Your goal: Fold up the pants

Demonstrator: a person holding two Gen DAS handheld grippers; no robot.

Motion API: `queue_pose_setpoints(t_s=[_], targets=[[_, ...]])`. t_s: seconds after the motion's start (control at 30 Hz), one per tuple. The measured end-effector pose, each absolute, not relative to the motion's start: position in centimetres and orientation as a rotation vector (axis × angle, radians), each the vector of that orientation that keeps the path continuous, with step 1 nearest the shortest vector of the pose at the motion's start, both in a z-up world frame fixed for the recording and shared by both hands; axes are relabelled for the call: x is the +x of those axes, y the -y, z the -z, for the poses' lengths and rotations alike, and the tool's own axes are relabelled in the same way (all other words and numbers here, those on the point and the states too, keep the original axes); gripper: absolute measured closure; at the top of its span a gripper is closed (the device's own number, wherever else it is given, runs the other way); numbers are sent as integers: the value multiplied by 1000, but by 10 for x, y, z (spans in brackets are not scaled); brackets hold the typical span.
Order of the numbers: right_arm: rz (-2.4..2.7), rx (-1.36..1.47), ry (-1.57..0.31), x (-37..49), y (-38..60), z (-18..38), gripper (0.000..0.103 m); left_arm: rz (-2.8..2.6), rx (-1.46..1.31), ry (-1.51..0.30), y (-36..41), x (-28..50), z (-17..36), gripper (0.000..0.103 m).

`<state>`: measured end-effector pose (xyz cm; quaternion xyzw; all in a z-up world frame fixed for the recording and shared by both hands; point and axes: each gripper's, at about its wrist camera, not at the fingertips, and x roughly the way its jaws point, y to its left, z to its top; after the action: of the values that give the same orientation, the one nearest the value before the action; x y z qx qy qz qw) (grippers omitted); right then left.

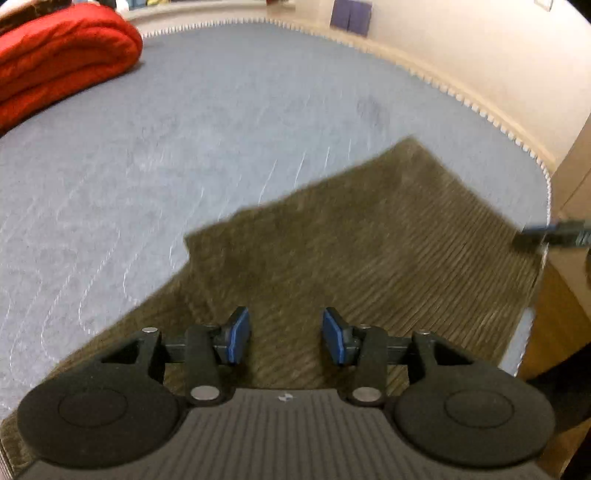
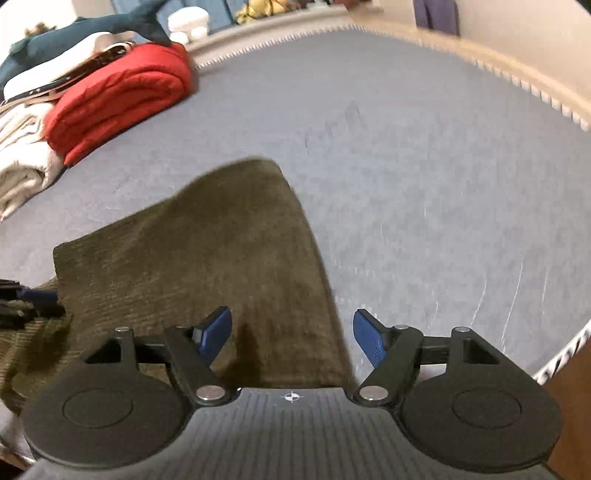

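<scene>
Olive-brown corduroy pants [image 1: 354,240] are spread flat on a grey quilted mattress [image 1: 184,129], toward its near right part in the left wrist view. The left gripper [image 1: 286,334] is held over the near part of the fabric, its blue-padded jaws parted with ribbed cloth seen in the gap; nothing is pinched between them. At the right edge of that view, part of the right gripper [image 1: 554,234] is seen blurred, close to the fabric's right border (whether it touches the cloth cannot be told).

In the right wrist view, the pants [image 2: 207,251] are seen running from the near left up to a rounded far corner, with the right edge of the fabric lying between the fingers. The right gripper [image 2: 291,334] is held with its jaws spread wide and nothing gripped; one blue pad is over the cloth, the other over bare mattress [image 2: 424,166]. The left gripper [image 2: 26,302] is glimpsed at the left border, beside the fabric.

At the far left of the mattress, a folded red blanket [image 2: 122,96] is stacked, with pale bedding [image 2: 22,162] beside it and a dark teal plush toy [image 2: 92,27] resting behind.
</scene>
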<state>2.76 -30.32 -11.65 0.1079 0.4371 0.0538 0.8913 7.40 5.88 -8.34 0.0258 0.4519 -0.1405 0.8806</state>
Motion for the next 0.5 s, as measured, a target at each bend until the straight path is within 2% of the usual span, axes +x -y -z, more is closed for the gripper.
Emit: queue_pose_setpoints(t_s=[0.2,0.3,0.4,0.43,0.47,0.5], targets=[[-113,301,-998,34,304,137,26,309,34,-892,-46,70,72,51],[-96,361,-1014,33,307,147,30,329,14,-866,-36,73,64,48],[-89,333,-986,29,301,139,50,350,-41,-837,-25,74,53,34],[-97,320,-963,26,297,133,65,363,-63,-827,-20,78,48,30],[-115,314,-940,22,294,121,71,379,-90,-812,-16,80,42,26],[-124,279,-907,18,286,111,72,392,-113,-800,-13,81,38,25]])
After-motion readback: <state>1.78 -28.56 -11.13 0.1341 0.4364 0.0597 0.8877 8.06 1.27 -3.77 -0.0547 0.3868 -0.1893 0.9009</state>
